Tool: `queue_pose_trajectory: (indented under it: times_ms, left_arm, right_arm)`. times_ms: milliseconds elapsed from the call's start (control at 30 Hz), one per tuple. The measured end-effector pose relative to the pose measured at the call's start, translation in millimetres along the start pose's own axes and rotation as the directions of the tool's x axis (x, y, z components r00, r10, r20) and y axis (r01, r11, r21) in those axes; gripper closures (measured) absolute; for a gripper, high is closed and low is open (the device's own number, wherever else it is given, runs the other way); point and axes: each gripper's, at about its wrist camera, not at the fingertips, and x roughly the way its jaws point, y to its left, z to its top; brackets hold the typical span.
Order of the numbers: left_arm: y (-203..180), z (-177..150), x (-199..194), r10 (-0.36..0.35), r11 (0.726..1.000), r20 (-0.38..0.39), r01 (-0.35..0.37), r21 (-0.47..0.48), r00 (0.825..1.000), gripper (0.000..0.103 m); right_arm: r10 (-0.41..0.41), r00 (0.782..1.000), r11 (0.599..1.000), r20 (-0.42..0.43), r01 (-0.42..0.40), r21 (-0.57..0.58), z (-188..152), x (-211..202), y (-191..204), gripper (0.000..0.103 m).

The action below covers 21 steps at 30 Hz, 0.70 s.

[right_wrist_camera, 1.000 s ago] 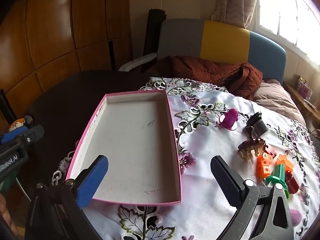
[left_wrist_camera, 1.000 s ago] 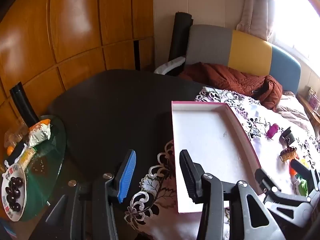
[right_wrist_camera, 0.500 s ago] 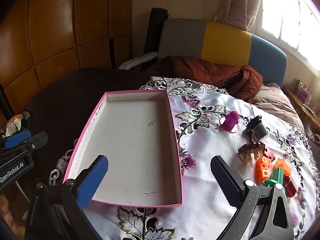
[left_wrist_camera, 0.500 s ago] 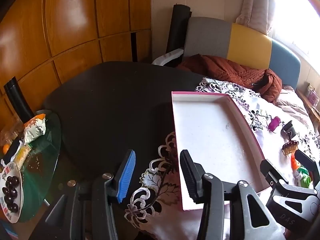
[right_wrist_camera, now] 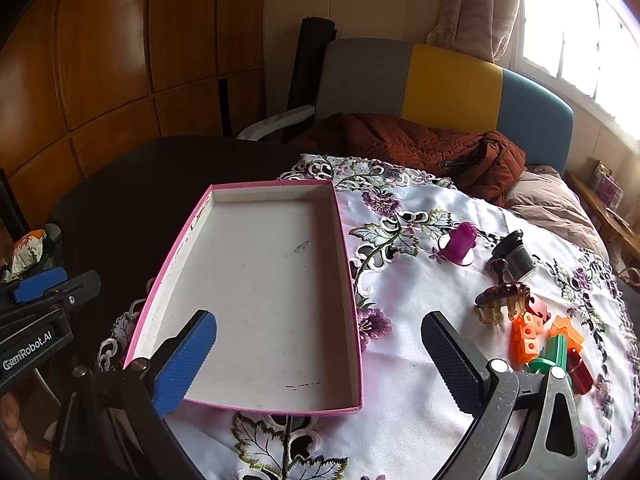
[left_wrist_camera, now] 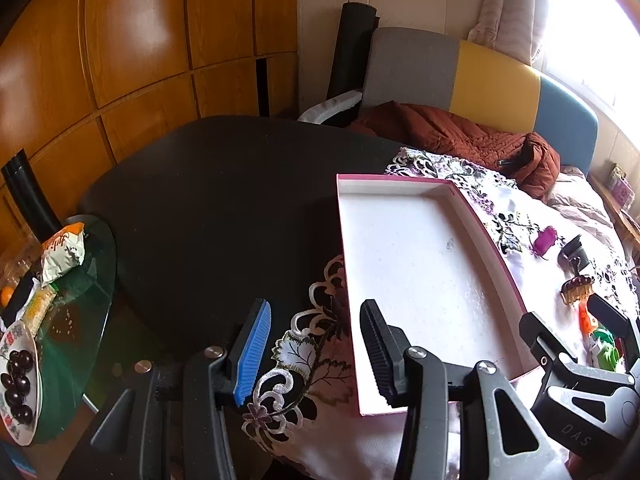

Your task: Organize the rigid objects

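An empty pink-rimmed box (right_wrist_camera: 264, 292) lies on the flowered tablecloth (right_wrist_camera: 404, 292); it also shows in the left wrist view (left_wrist_camera: 420, 280). To its right lie a purple cup-shaped toy (right_wrist_camera: 460, 243), a black cup (right_wrist_camera: 516, 258), a brown hair claw (right_wrist_camera: 502, 302), orange blocks (right_wrist_camera: 528, 336), and a green piece (right_wrist_camera: 550, 356). My right gripper (right_wrist_camera: 320, 360) is open and empty over the box's near right corner. My left gripper (left_wrist_camera: 316, 352) is open and empty at the box's near left edge.
A dark round table (left_wrist_camera: 224, 200) bears the cloth. A green glass side table (left_wrist_camera: 68, 320) at left holds snack bags and a plate of cherries (left_wrist_camera: 18, 380). A sofa with a rust jacket (right_wrist_camera: 420, 152) stands behind.
Both grippers have drawn back and risen slightly, so the box and toys sit a little farther off. Nothing on the table has moved. Both grippers stay open.
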Motion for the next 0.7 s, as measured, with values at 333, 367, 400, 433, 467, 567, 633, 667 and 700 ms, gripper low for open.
queue_pose_trajectory:
  times_ms: [333, 367, 400, 433, 467, 567, 633, 667, 700]
  left_arm:
    - [-5.0, -2.6, 0.1, -0.039, 0.999, -0.012, 0.040, 0.022, 0.999, 0.056]
    - [-4.9, -2.9, 0.6, -0.050, 0.998, -0.016, 0.051, 0.022, 0.999, 0.056]
    - [-5.1, -3.5, 1.0, -0.063, 0.998, -0.019, 0.063, 0.021, 0.998, 0.056]
    - [-5.4, -4.0, 1.4, -0.069, 0.997, -0.022, 0.070, 0.021, 0.997, 0.056]
    - [-6.0, -4.4, 1.9, -0.075, 0.997, -0.025, 0.076, 0.021, 0.997, 0.056]
    - [-9.6, -5.7, 2.7, -0.080, 0.996, -0.029, 0.081, 0.029, 0.996, 0.056]
    - [-12.5, -5.9, 3.0, -0.078, 0.996, -0.030, 0.079, 0.045, 0.997, 0.056]
    - [-13.6, -5.6, 3.3, -0.080, 0.995, -0.031, 0.081, 0.052, 0.996, 0.056]
    - [-13.7, -5.5, 3.6, -0.087, 0.995, -0.032, 0.089, 0.054, 0.996, 0.056]
  right_arm:
    - [-0.011, 1.000, 1.000, 0.010, 0.011, -0.008, 0.9, -2.8, -0.8, 0.000]
    - [-0.012, 1.000, 1.000, 0.011, 0.012, -0.009, 0.9, -2.8, -1.3, 0.000]
    - [-0.014, 1.000, 1.000, 0.012, 0.014, -0.010, 0.7, -2.9, -1.9, 0.000]
    - [-0.014, 1.000, 1.000, 0.012, 0.015, -0.011, 0.5, -3.0, -2.5, 0.000]
    - [-0.015, 1.000, 1.000, 0.012, 0.015, -0.010, 0.4, -3.1, -3.1, 0.000]
    - [-0.019, 1.000, 1.000, 0.015, 0.019, -0.011, 0.3, -3.5, -4.4, 0.000]
    - [-0.022, 1.000, 1.000, 0.015, 0.023, -0.015, 0.2, -3.6, -5.1, 0.000]
    - [-0.022, 1.000, 1.000, 0.016, 0.023, -0.017, 0.3, -3.9, -5.9, 0.000]
    - [-0.024, 1.000, 1.000, 0.017, 0.024, -0.020, 0.3, -4.3, -6.4, 0.000]
